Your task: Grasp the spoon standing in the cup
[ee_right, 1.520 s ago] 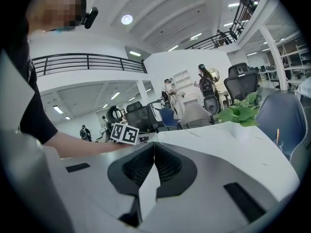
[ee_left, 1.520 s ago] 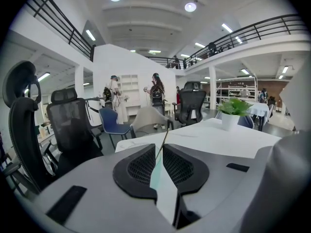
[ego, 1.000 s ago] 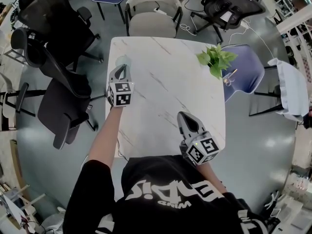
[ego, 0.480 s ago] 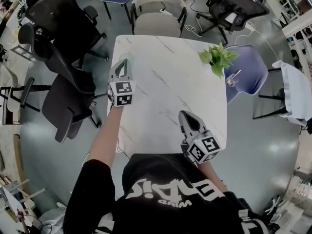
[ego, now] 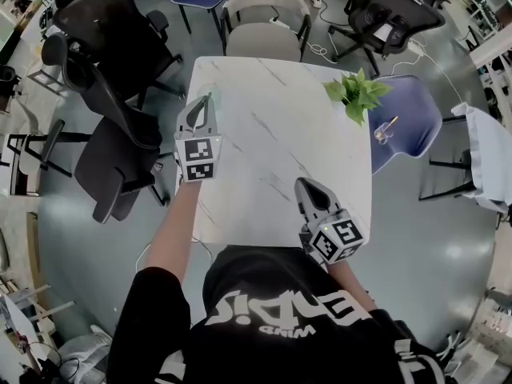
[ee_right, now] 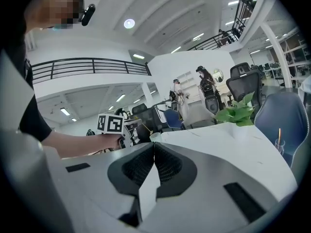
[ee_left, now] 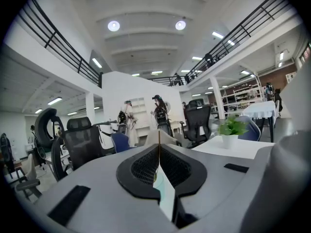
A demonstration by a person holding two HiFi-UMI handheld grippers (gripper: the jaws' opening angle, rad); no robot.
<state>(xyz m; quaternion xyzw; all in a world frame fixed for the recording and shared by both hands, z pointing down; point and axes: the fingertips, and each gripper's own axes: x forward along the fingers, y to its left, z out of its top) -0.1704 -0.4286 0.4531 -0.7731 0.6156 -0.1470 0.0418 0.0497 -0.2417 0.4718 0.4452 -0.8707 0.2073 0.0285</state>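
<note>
Two grippers are over the counter (ego: 272, 134). The left gripper (ee_left: 159, 145) has its jaws pinched on one thin gold spoon (ee_left: 159, 136), of which only a sliver of handle shows, by a pale cup (ee_right: 155, 137) at the counter's far left corner. The right gripper (ee_right: 154, 143), at the counter's near edge, has its jaws together on nothing. One plant (ego: 357, 94) stands at the counter's far right corner. Beside it a glass (ego: 379, 134) holds a second spoon (ego: 387, 123); what the glass stands on is unclear.
</note>
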